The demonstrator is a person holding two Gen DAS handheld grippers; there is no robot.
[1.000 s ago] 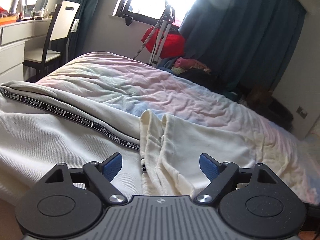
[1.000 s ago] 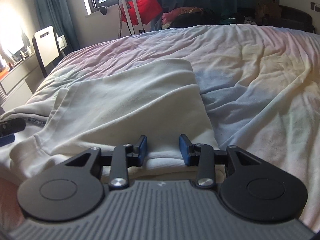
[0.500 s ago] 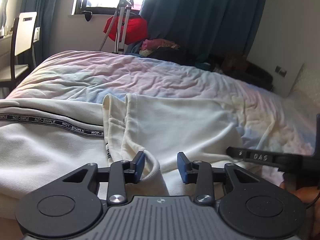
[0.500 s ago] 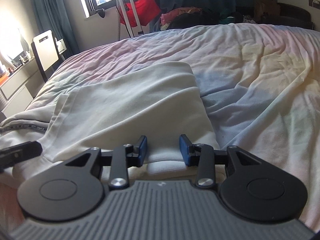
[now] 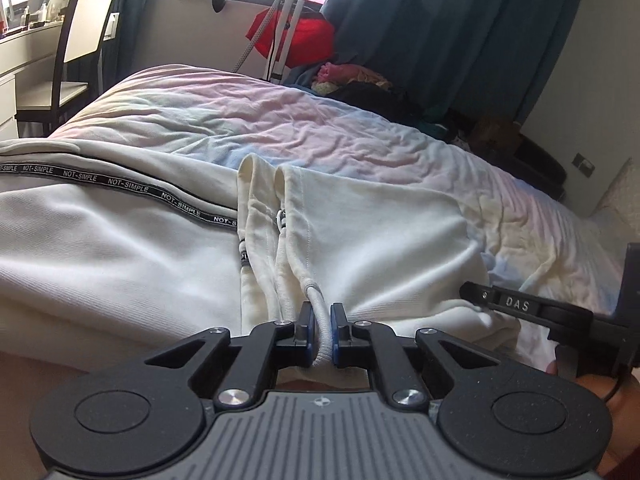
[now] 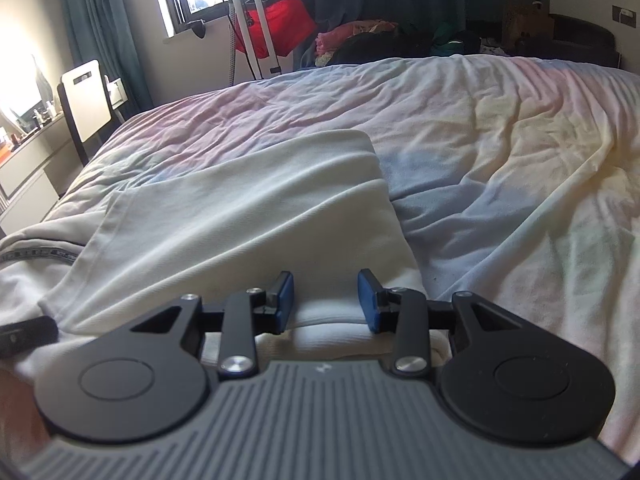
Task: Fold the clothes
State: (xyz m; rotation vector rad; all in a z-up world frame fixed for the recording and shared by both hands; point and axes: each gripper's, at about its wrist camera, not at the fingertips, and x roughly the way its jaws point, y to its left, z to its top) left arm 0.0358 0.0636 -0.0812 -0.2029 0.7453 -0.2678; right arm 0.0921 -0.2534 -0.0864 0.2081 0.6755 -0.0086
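Note:
A cream garment [image 5: 380, 240] lies flat on the bed [image 5: 280, 120], partly over a white garment with a black "NOT-SIMPLE" band [image 5: 120, 240]. My left gripper [image 5: 321, 330] is shut on the cream garment's ribbed near hem at its left corner. In the right wrist view the same cream garment [image 6: 240, 216] spreads ahead. My right gripper [image 6: 325, 300] is open, its blue pads [image 6: 285, 296] on either side of the near hem at the right corner. The right gripper's arm shows in the left wrist view [image 5: 560, 312].
The pastel bedsheet [image 6: 500, 160] stretches to the right and far side. A chair [image 5: 76, 52] and white desk stand at the left. A red item on a stand [image 5: 292, 36] and a clothes pile [image 5: 360, 80] sit by the window and dark curtains.
My left gripper went from wide open to shut on the cream garment's hem. The right gripper stayed open at the hem and hardly moved.

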